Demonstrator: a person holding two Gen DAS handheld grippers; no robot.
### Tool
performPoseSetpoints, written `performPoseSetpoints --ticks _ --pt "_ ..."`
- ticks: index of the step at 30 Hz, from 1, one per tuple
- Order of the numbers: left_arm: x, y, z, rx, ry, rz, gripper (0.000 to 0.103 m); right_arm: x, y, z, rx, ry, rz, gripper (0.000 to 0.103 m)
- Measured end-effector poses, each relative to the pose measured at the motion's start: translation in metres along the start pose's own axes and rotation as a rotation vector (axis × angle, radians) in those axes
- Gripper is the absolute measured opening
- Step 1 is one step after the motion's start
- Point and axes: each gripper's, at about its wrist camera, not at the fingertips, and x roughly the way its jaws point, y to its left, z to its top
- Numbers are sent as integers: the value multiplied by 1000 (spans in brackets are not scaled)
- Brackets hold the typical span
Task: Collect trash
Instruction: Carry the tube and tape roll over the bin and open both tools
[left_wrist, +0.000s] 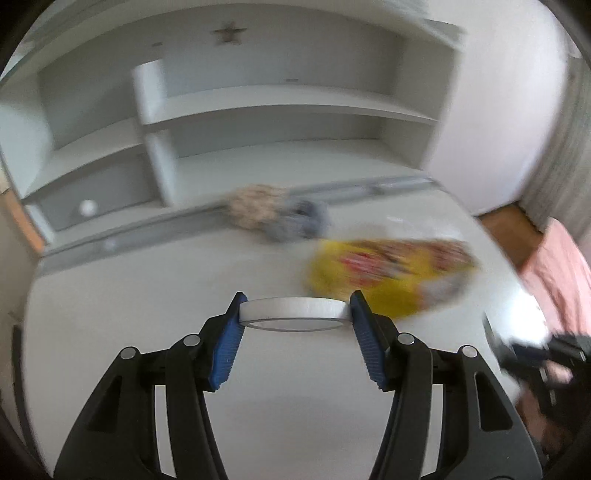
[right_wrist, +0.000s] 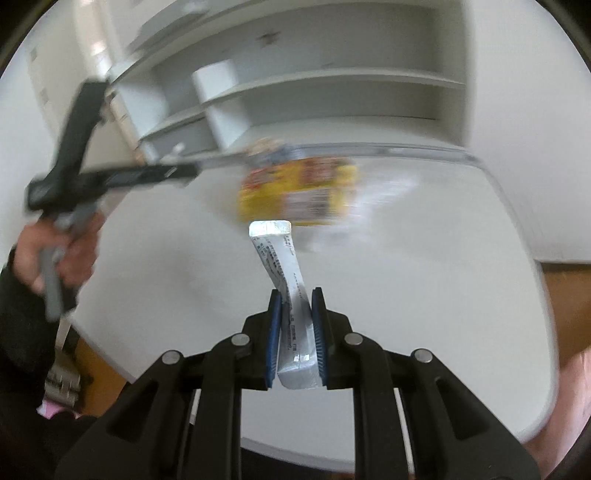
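Tape roll (left_wrist: 294, 309): white. Pads (left_wrist: 228, 350): blue, ribbed; gripper bodies black. Bag (left_wrist: 388, 275): yellow with red and white print. Cloth (left_wrist: 277, 216): beige speckled and grey. Wrapper (right_wrist: 291, 295): silver-white with dark print. Table (left_wrist: 147, 295): white. Shelves (left_wrist: 258, 103): pale grey-white.

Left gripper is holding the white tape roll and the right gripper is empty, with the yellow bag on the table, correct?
Not quite: the right gripper is shut on a silver wrapper, per the right wrist view. The left gripper does hold the white tape roll, and the yellow bag lies on the table.
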Motion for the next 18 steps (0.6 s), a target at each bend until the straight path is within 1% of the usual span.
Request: performPoseSetpoints --ticks 3,4,5,8,10,11,14,15,18 --pt "0 -61 -15 74 11 -97 56 -31 -44 -20 93 -41 -81 17" --pt "-1 -76 -19 90 13 -122 56 -39 -56 -25 116 -49 -101 17" --pt "0 -102 -23 120 16 -163 56 -50 -73 -35 151 -60 -134 17" --pt "1 -159 -35 196 17 -250 56 -80 -120 -66 246 -75 -217 17" --pt "5 -206 -43 270 16 -334 56 -99 -154 -94 317 -72 -279 17" --pt "7 -222 -47 296 21 -357 56 -104 -167 -103 342 -70 -297 17" --pt "19 -281 -59 375 49 -464 56 -120 -210 -145 435 -52 -359 17" --pt "26 -307 -66 408 61 -508 56 -123 -222 -157 463 -47 -372 17" --pt "43 -356 -84 476 100 -548 56 -130 -255 -203 555 -21 -404 17"
